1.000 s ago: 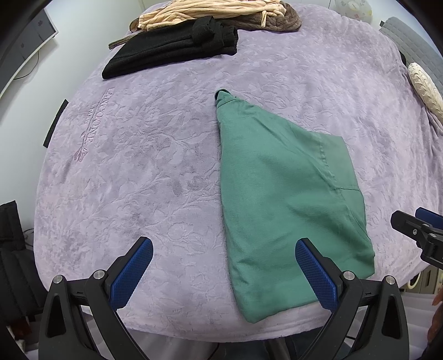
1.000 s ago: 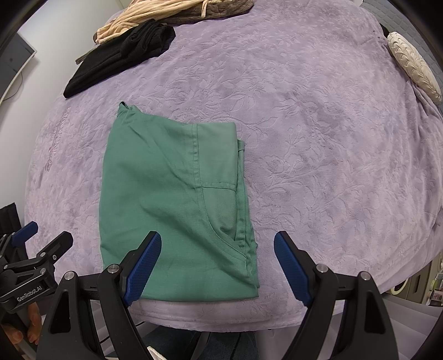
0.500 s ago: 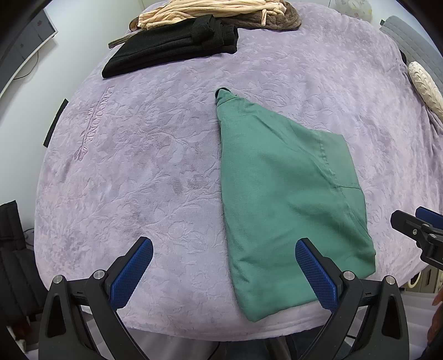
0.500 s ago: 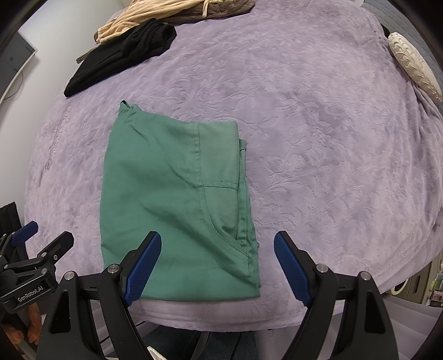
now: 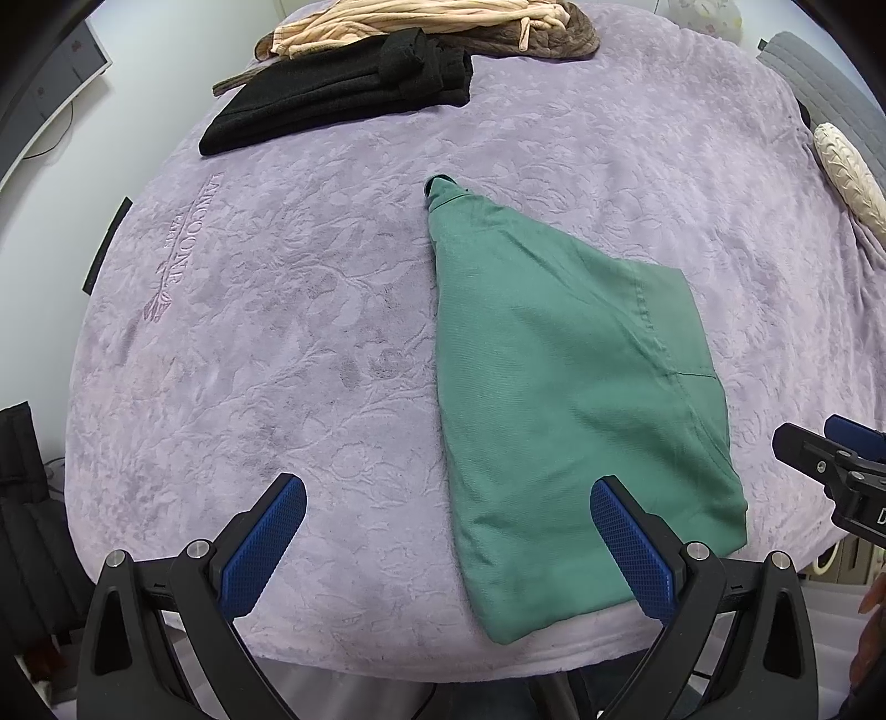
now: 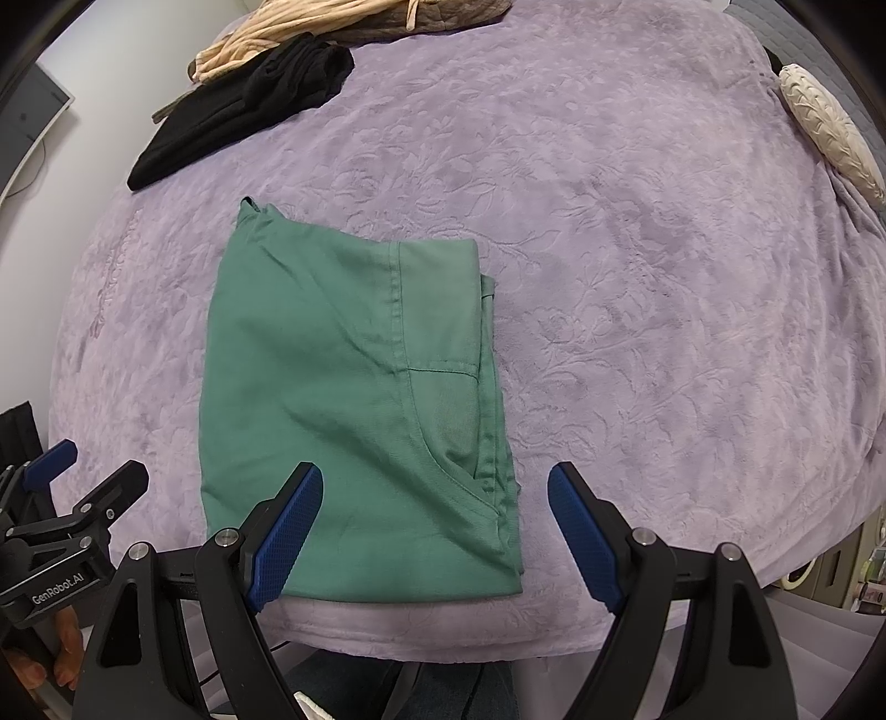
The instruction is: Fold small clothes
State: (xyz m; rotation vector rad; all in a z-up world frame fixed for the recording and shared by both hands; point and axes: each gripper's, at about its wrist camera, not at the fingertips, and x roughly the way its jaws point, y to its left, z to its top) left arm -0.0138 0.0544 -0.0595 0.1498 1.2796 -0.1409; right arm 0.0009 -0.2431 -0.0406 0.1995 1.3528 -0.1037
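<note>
Green cloth, a folded garment [image 5: 576, 399], lies flat on the purple embossed blanket [image 5: 277, 332], just ahead of both claws. The left claw [image 5: 448, 537] stands wide open and holds nothing, the garment ahead and to its right. The right claw [image 6: 434, 526] also gapes empty over the garment's near edge. Black clothes [image 5: 338, 94] and beige clothes [image 5: 398, 19] lie far ahead.

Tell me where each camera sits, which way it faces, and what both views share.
Left wrist: on the left gripper, open, facing forward over the purple blanket; the green garment lies right of centre, the right gripper at the right edge.
Right wrist: on the right gripper, open, facing forward; the left gripper and fingers lower left.
Shared: garment, blanket, black clothes.
</note>
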